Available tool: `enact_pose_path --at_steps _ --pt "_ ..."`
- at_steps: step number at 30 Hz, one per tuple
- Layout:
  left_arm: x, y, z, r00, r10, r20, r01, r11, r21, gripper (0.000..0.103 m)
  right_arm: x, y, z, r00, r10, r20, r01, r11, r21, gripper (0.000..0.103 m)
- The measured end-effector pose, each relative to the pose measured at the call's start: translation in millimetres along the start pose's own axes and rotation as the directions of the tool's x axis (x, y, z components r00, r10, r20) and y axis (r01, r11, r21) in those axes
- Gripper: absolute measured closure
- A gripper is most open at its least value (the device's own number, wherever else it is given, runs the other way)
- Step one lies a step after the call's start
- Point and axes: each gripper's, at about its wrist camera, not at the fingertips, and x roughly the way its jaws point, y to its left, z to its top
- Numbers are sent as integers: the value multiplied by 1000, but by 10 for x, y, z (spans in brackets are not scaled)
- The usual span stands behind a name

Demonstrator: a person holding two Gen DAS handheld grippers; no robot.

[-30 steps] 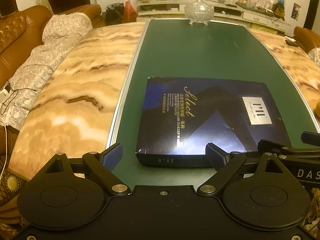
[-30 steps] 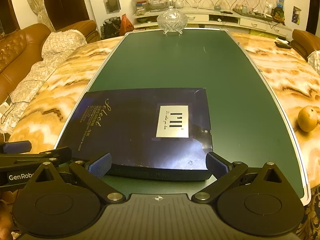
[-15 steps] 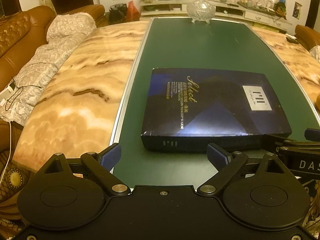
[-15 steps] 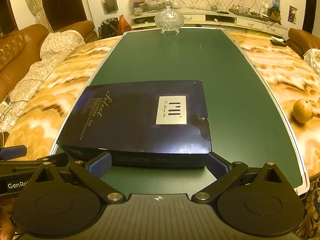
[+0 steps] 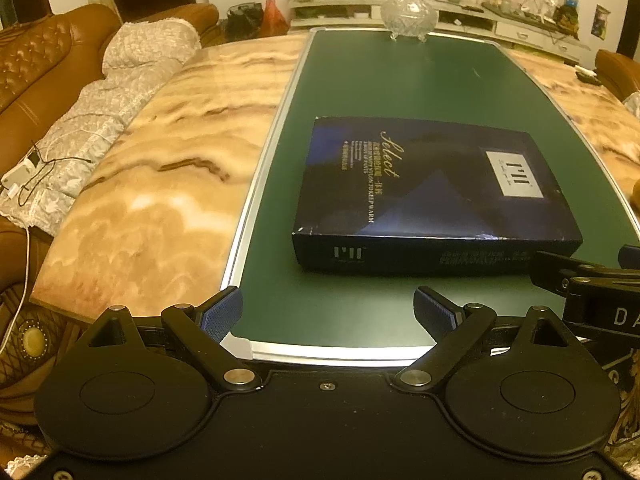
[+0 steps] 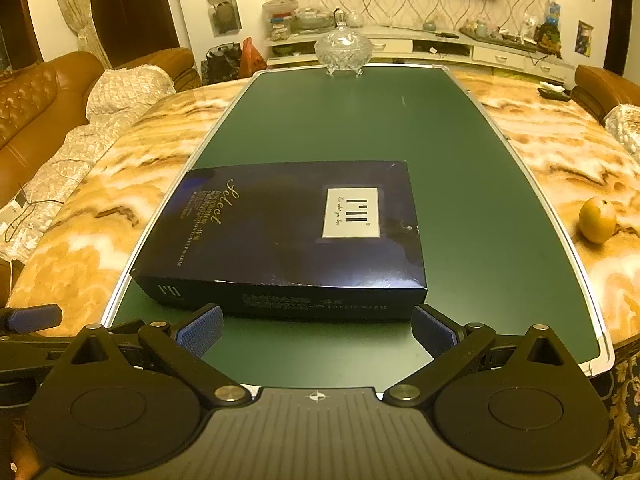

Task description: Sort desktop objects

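Note:
A flat dark blue box (image 5: 432, 196) with gold lettering and a white label lies on the green board (image 5: 400, 80). The same box (image 6: 288, 232) fills the middle of the right wrist view. My left gripper (image 5: 328, 314) hangs open over the board's near edge, short of the box's near left corner, nothing between its blue pads. My right gripper (image 6: 318, 330) is open too, just short of the box's near side and apart from it. An orange (image 6: 597, 219) rests on the marble table to the right. A lidded crystal bowl (image 6: 343, 50) stands at the board's far end.
The marble table (image 5: 160, 168) surrounds the green board on both sides. A brown leather sofa (image 5: 36, 68) with a white quilt (image 5: 100, 120) runs along the left. A dark remote (image 6: 554, 93) lies at the far right. A cluttered white cabinet (image 6: 460, 46) stands behind the table.
Both grippers have drawn back toward the near edge, so the box sits farther from their fingertips. The box has stayed in place. Both grippers have stayed open.

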Motion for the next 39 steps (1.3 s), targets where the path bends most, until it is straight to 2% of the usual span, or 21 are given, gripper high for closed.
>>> enact_pose_path --at_steps 39 --pt "151 -78 100 999 -34 -28 35 999 16 9 96 -99 25 1000 -3 -5 3 1000 21 0"
